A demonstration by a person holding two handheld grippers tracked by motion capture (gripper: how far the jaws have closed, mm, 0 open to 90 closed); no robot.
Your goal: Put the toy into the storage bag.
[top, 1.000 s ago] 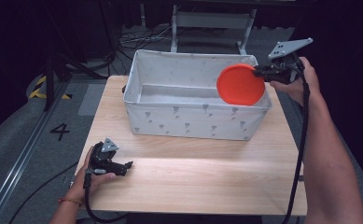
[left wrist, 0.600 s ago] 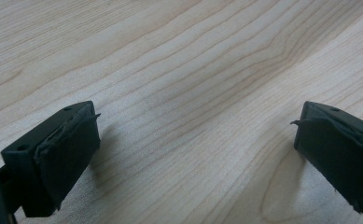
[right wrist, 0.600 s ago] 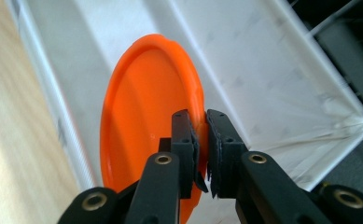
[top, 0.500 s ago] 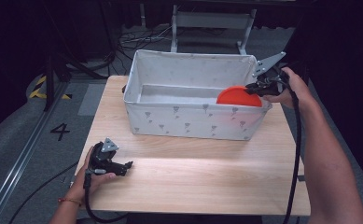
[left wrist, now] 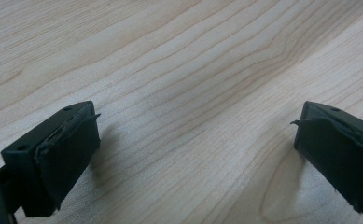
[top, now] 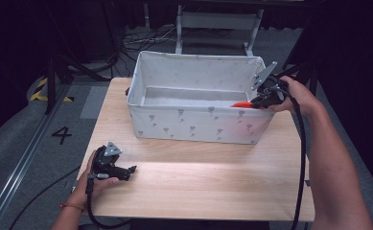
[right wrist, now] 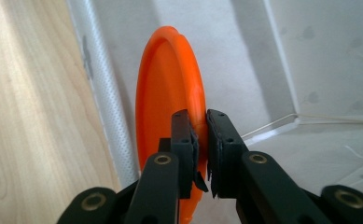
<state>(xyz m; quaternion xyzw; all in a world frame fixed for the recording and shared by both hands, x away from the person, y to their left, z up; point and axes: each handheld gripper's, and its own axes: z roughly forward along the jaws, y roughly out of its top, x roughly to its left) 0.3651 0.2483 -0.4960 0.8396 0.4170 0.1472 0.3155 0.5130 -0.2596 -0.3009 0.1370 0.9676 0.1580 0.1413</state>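
Plate (right wrist: 170,93), pinched by its rim in the right gripper (right wrist: 201,154), could snag the bin wall (right wrist: 100,93) while the left gripper (left wrist: 193,154) gapes idle.

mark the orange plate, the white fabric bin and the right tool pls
orange plate (right wrist: 167,88): right gripper view, on its inner face.
white fabric bin (top: 198,125): high view, on its near outer wall.
right tool (right wrist: 201,135): right gripper view, between the fingertips clamped on the plate's rim.

Bright overhead light on the table (top: 198,187), dark surroundings, soft focus.
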